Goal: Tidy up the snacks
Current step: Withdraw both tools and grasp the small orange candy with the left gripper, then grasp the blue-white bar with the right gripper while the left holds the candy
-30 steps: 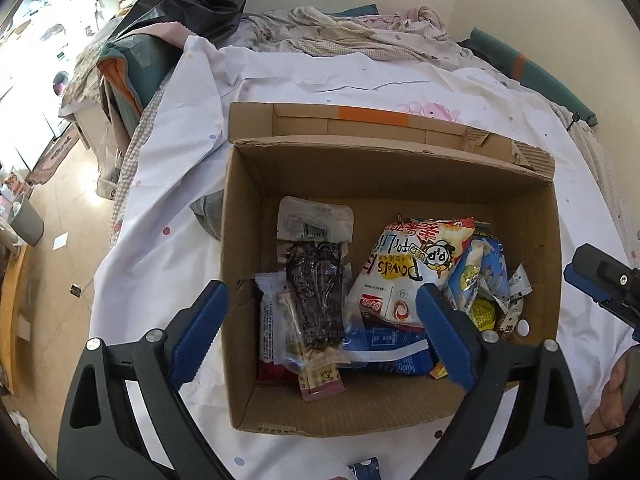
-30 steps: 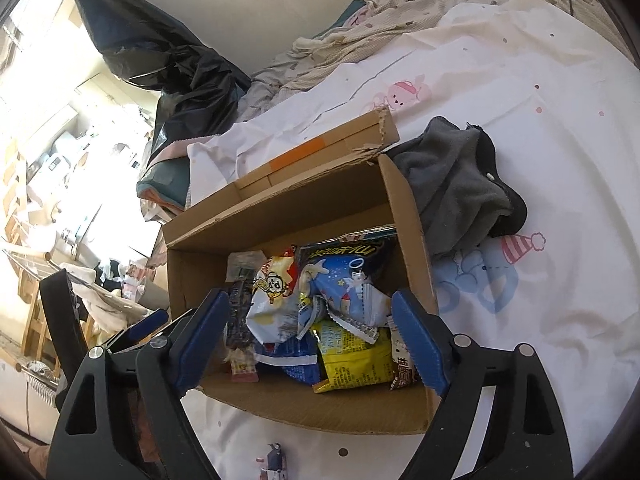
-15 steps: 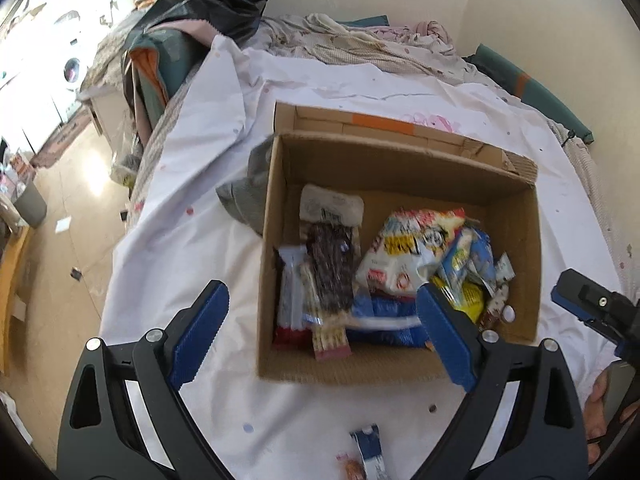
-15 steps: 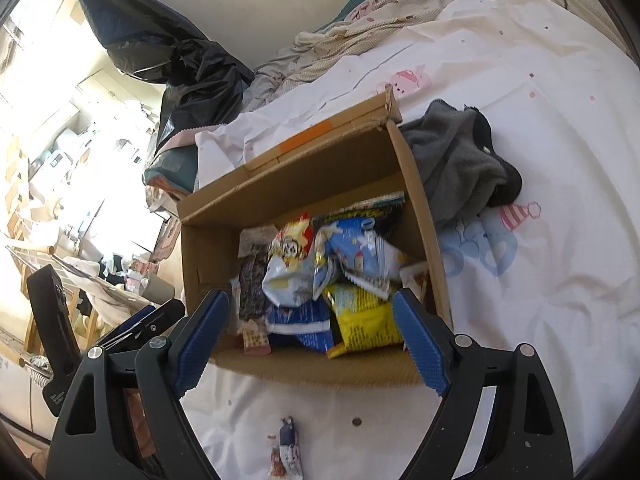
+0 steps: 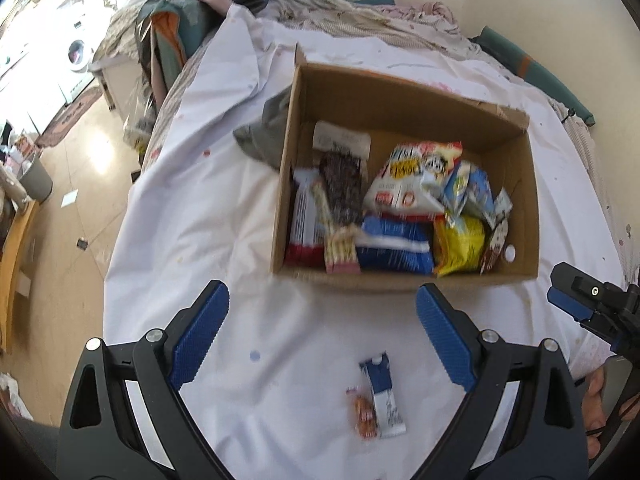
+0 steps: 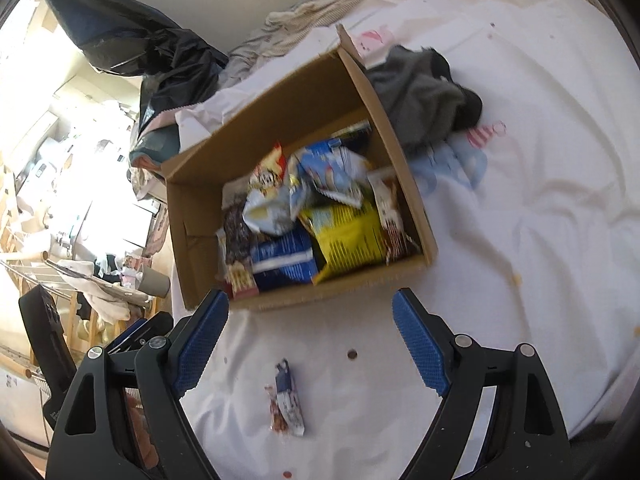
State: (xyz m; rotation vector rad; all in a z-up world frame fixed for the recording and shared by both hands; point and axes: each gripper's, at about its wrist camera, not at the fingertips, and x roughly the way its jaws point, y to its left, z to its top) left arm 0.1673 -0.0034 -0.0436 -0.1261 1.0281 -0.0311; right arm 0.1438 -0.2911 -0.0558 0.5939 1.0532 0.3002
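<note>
- The left tool (image 5: 322, 338) hangs over the white bed sheet (image 5: 192, 216), on the near side of the cardboard box (image 5: 404, 280). Its two blue fingers (image 5: 198, 338) are spread wide and hold nothing.
- The right tool (image 6: 310, 342) is also on the near side of the box (image 6: 344, 284). Its blue fingers (image 6: 418, 346) are spread wide and it holds nothing too.
- Two small snacks lie on the sheet, well before the box. One is a blue and white snack pack (image 5: 384, 398). A little orange snack (image 5: 363, 412) lies touching it on its left side. In the right view the same pair (image 6: 286, 400) lies between the right tool's fingers, but lower down on the sheet.
- The box sits open on the bed. It is full of snacks.
- By the near wall of the box lie a blue pack (image 5: 394, 244) and a yellow bag (image 5: 460, 246), side by side.
- On the left side of the box a dark snack in clear wrap (image 5: 340, 190) lies on top of other packs.
- Deeper in the box sits a white and red bag (image 5: 412, 180) with a cartoon face.
- A gray cloth (image 6: 424, 96) lies on the bed, touching the outside of the box.
- Far behind the box is a black bag (image 6: 168, 48) and crumpled bedding (image 5: 360, 16).
</note>
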